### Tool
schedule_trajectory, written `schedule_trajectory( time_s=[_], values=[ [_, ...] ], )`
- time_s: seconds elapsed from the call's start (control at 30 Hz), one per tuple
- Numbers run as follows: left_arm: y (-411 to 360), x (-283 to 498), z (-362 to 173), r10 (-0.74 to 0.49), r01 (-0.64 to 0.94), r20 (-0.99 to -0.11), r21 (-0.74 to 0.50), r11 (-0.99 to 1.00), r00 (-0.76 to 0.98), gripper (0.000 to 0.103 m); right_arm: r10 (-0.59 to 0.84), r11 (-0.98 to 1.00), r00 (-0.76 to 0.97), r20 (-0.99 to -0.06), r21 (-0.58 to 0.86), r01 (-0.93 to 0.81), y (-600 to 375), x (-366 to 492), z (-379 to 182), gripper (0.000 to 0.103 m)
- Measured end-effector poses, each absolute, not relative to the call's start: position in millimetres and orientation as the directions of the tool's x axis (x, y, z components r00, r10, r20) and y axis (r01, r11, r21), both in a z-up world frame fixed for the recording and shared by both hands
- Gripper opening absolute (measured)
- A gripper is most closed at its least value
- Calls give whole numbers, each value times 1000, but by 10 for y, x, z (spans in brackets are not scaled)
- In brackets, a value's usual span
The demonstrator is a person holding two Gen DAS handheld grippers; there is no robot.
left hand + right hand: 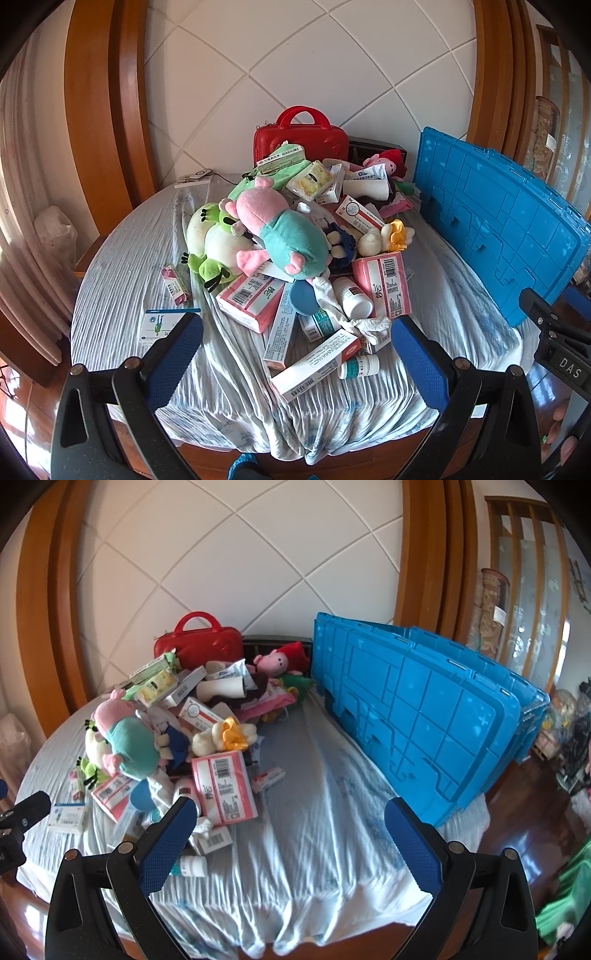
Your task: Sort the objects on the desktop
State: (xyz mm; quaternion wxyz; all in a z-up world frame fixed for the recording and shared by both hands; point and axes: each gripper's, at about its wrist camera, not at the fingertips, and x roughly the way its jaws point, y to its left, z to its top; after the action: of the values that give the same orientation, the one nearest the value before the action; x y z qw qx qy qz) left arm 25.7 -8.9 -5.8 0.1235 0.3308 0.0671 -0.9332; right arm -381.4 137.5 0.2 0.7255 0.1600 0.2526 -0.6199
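A heap of plush toys, medicine boxes and pill bottles lies on a round table under a pale cloth (122,258). On top is a pink and teal pig plush (280,232), also in the right wrist view (125,738), beside a green frog plush (210,243). Pink boxes (384,284) (221,786) and a white bottle (354,297) lie in front. My left gripper (297,354) is open and empty, just short of a long white box (314,365). My right gripper (290,838) is open and empty over bare cloth (317,775).
A blue folding crate (498,221) (417,716) stands at the table's right. A red case (299,138) (199,644) stands at the back against the white padded wall. Two small boxes (159,325) lie apart at the left. Wooden floor lies beyond the table edge.
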Motion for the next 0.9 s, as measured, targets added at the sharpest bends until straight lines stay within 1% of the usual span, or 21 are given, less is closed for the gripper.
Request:
schedule_trajectory(
  time_s=[0.17,0.33,0.57,0.73,0.9],
  values=[
    [-209,277,-100,-193,294,-637,-55,-954,-746,103,-812,189,115,-573,-71,980,1386,-3793,-18,103],
    [-409,311,-172,-228,341,-651,-51,-939,-724,103,-803,195,126,-582,-58,979,1378,-3761,-71,103],
    [-665,346,-311,-239,368,-676,-52,-928,-697,103,-775,214,143,-616,-43,976,1297,-3611,-219,103],
    [-985,334,-492,-262,389,-695,-27,-921,-670,103,-737,211,147,-660,-19,977,1191,-3448,-411,103],
    [-1121,170,-812,-237,345,-753,14,-938,-614,103,-678,206,139,-722,-5,979,1056,-3312,-669,103]
  ],
)
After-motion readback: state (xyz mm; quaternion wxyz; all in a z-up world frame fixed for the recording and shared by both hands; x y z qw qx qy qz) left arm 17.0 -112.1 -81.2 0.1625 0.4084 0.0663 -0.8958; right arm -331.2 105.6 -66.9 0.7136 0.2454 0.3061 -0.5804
